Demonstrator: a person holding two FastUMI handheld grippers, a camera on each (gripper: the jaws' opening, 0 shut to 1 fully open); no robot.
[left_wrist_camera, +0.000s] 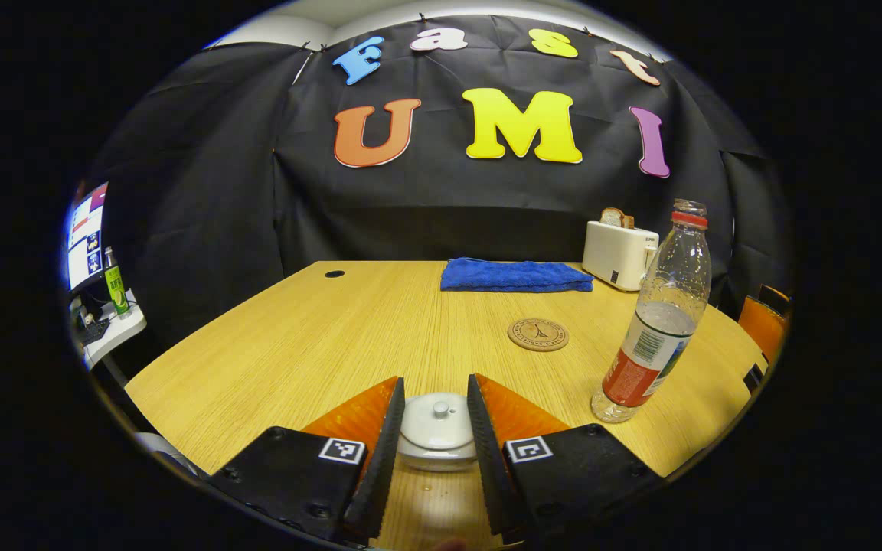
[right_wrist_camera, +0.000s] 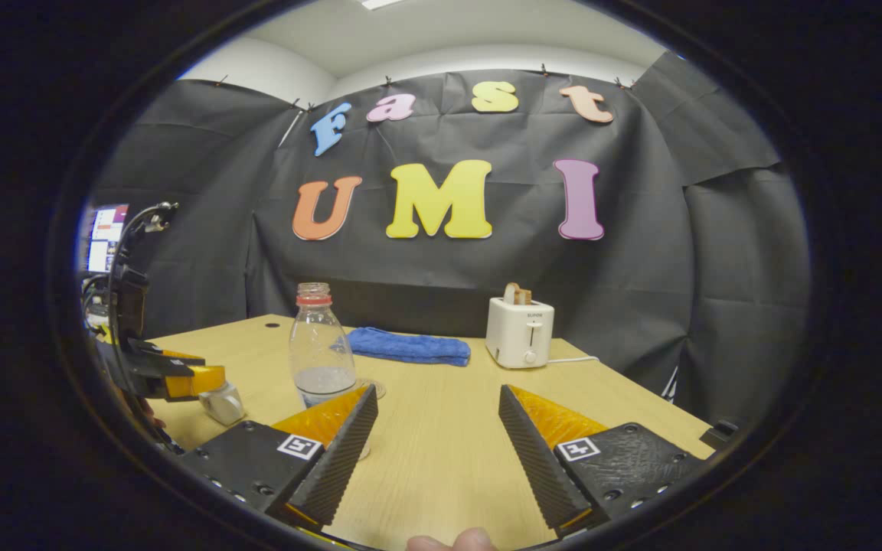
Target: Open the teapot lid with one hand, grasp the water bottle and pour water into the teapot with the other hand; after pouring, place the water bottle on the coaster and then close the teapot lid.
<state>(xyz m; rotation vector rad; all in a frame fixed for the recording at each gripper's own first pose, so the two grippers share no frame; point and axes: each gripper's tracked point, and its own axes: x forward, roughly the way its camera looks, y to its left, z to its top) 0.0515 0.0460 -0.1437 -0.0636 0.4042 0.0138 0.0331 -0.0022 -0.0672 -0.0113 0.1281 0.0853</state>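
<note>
Tongs on the left [left_wrist_camera: 435, 440] stand narrowly parted on either side of the white glazed ceramic teapot lid [left_wrist_camera: 436, 421]; whether the fingers already press on it cannot be told. The lid is round and domed with a small knob, and sits on the teapot at the near edge of the pale wood-grain bench [left_wrist_camera: 349, 329]. It will likely be light, hard, slick and chip-prone, so a hold on the knob or low on the rim looks safest.

To its right stands the clear plastic water bottle with a red neck ring and red-and-white label [left_wrist_camera: 659, 321], uncapped, roughly a third full. It should be light and thin-walled, giving under pressure, so the labelled waist seems the firmest place to grip. The right tongs [right_wrist_camera: 437, 440] are spread wide and empty, with the bottle just beyond the left finger.

Between bottle and far edge lies the round brown cork coaster [left_wrist_camera: 537, 334]. Farther back rest a folded blue terry towel [left_wrist_camera: 516, 275] and a white boxy toaster [left_wrist_camera: 619, 252] holding bread.
</note>
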